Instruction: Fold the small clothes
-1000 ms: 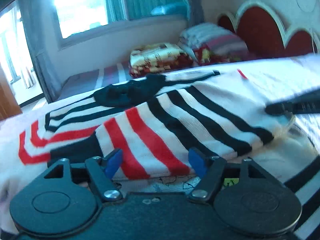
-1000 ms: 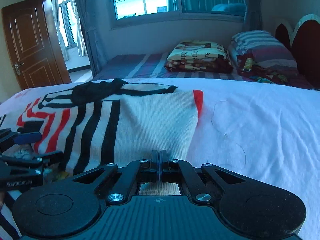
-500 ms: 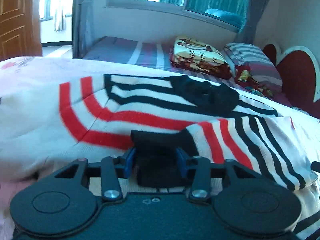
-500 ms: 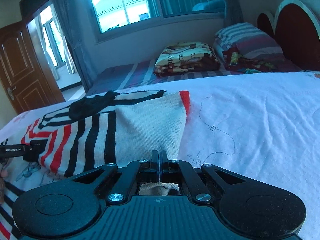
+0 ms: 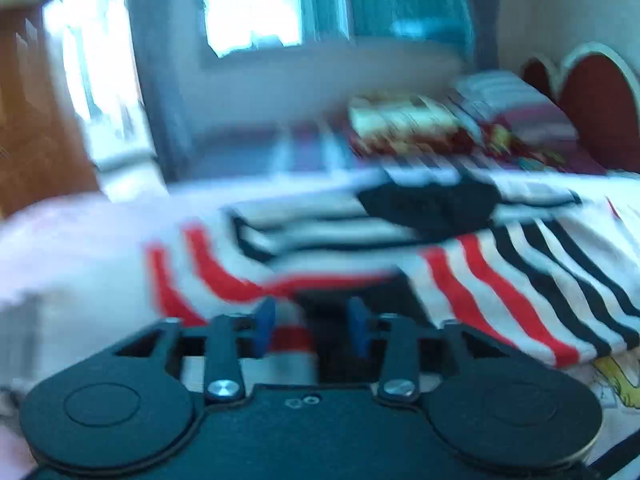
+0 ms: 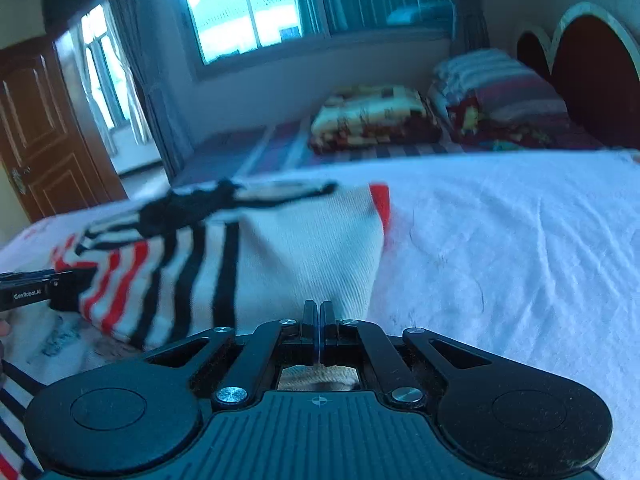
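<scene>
Your right gripper (image 6: 319, 322) is pinched tight on the near edge of the striped sweater (image 6: 280, 256), which lies on the white bed sheet (image 6: 500, 248). Your left gripper (image 5: 310, 326) has its blue fingers (image 5: 264, 322) apart, with the sweater's dark hem between them at 12 o'clock. That picture is blurry.

The bed (image 6: 500, 248), covered by a white sheet, carries a striped sweater (image 6: 280, 248) lying flat toward the wooden door (image 6: 36, 128).
</scene>
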Tool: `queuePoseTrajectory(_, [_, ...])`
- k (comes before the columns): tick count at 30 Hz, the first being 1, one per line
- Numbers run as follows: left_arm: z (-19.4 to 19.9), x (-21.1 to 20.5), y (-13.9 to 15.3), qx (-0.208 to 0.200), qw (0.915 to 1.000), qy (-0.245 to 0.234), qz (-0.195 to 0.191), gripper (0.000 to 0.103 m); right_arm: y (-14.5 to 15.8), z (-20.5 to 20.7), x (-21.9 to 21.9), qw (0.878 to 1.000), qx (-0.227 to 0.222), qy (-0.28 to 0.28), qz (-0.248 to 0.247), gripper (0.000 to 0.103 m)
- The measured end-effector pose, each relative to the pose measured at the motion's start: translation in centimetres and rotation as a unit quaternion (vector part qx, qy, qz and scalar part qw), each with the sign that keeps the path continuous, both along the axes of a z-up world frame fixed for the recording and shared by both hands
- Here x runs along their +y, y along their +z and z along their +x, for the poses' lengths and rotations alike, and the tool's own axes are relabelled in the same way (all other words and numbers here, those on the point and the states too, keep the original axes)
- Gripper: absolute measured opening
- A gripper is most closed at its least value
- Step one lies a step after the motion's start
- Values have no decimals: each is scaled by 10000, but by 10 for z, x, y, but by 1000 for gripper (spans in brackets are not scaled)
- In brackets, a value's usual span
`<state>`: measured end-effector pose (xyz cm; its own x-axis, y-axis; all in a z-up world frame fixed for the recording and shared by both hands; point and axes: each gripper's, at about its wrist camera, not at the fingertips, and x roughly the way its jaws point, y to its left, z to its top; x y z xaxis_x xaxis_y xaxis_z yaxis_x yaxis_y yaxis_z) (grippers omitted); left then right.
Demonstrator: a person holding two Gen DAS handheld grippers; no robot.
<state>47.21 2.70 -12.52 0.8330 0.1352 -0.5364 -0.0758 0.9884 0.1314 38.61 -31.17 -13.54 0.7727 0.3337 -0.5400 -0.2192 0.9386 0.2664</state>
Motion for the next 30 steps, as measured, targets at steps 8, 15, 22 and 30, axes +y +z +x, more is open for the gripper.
queuePoseTrajectory(8, [6,-61,-25,602,9932,-996,-46,74,-16,3,20,9993,256,5,-262,0])
queuePoseTrajectory(15, [6,-46,-25,596,9919,-1010,-480,76,-15,-6,28,9972,404,-147,-611,0])
queuePoseTrajectory(22, [-67,59,16,27,9942,-184,-1063,68,13,-26,36,9974,383,-579,-214,0])
queuePoseTrajectory(30, [-178,281,14,-207,9366,2418,-2526,41,12,-51,89,9958,630,-660,112,0])
